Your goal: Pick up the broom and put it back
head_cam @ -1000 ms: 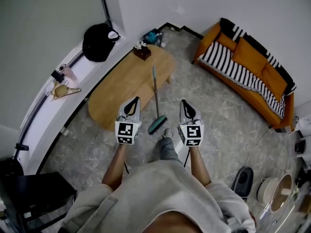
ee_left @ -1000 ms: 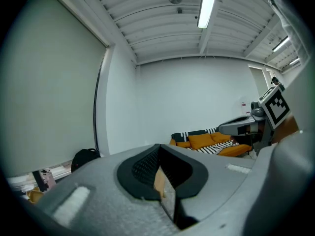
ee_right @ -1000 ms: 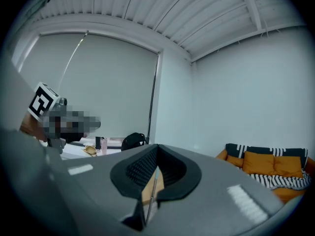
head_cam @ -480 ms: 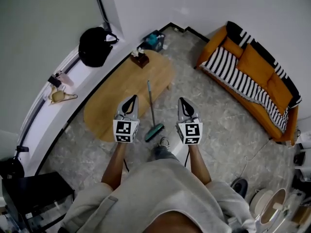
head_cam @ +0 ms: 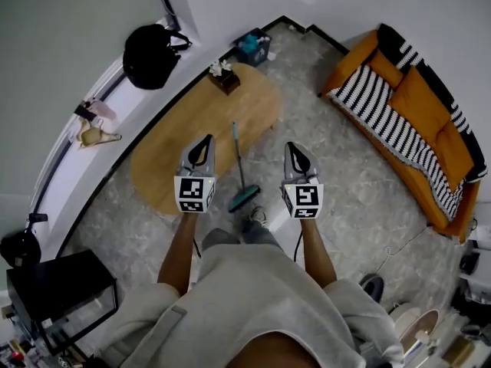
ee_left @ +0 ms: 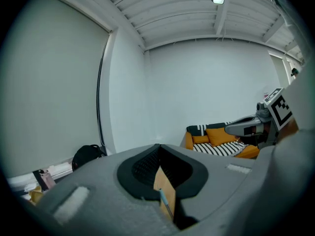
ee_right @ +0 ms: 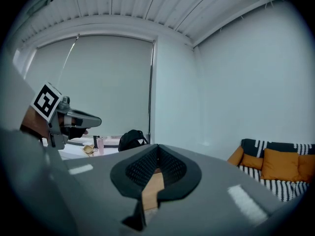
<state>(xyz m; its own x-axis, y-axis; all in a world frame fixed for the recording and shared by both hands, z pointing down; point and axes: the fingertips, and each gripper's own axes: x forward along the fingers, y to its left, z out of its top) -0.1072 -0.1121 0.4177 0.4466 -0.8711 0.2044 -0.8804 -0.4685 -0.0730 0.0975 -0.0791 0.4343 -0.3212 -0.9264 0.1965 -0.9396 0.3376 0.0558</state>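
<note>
In the head view both grippers are held out side by side in the middle of the frame, well apart from each other. The left gripper (head_cam: 206,139) has its jaws clenched with nothing between them; its own view shows the dark pads meeting at the tip. The right gripper (head_cam: 294,147) is likewise clenched and empty. Neither touches anything.

The broom (head_cam: 240,162) lies between the two grippers in the picture, below them. Its teal head rests on the grey floor (head_cam: 337,182), just by the lower edge of the oval wooden surface (head_cam: 184,129), and its thin handle runs up and slightly left across the right part of that surface. Whether the handle leans on the edge or lies flat I cannot tell. The person's shoe (head_cam: 258,215) is just beside the broom's head.

A small brown box (head_cam: 225,80) stands at the far end of the surface. A black bag (head_cam: 149,52) sits on the white ledge at the upper left, and an orange sofa (head_cam: 418,102) with a striped cover fills the upper right.
</note>
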